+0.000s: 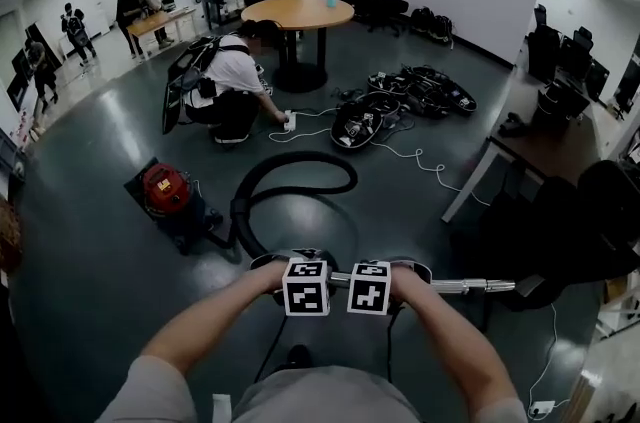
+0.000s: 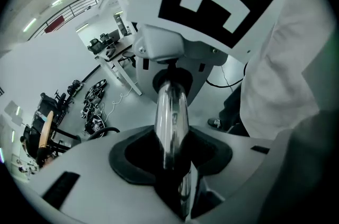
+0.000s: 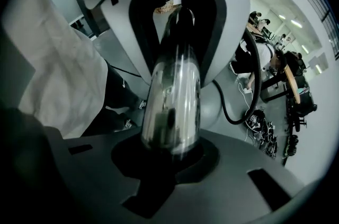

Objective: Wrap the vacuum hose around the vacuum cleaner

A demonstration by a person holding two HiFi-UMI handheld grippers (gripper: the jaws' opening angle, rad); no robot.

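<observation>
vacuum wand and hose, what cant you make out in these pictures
- Head view: the chrome wand runs into dark clutter at right; its far end is unreadable.
- Head view: where the black hose meets the red vacuum cleaner is too small and dark.
- Head view: the marker cubes cover where the left gripper and right gripper clamp the wand.

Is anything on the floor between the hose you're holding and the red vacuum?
Nothing visible. Bare floor lies between the tube and the vacuum; only the hose itself loops there. The crouching person and gear are farther off.
</observation>
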